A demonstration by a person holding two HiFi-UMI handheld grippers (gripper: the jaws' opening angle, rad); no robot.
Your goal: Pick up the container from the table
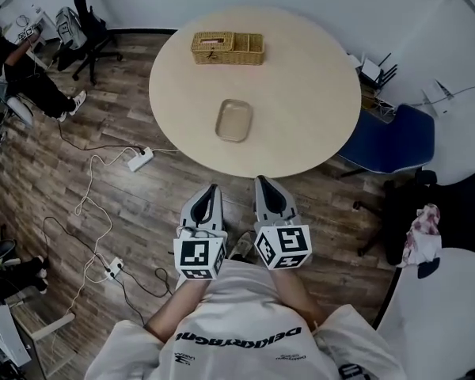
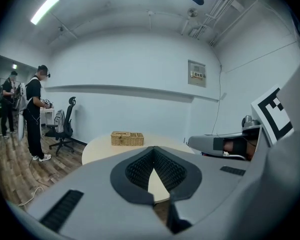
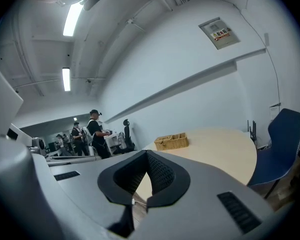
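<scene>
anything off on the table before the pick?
Nothing stands out. The shallow translucent rectangular container sits flat near the middle of the round beige table; the woven wicker basket stands upright at its far edge. No spills. Left gripper and right gripper: shut, empty.

Container on the table, basket behind it

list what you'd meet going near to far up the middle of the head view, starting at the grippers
left gripper and right gripper side by side → near edge of the table → container → wicker basket
</scene>
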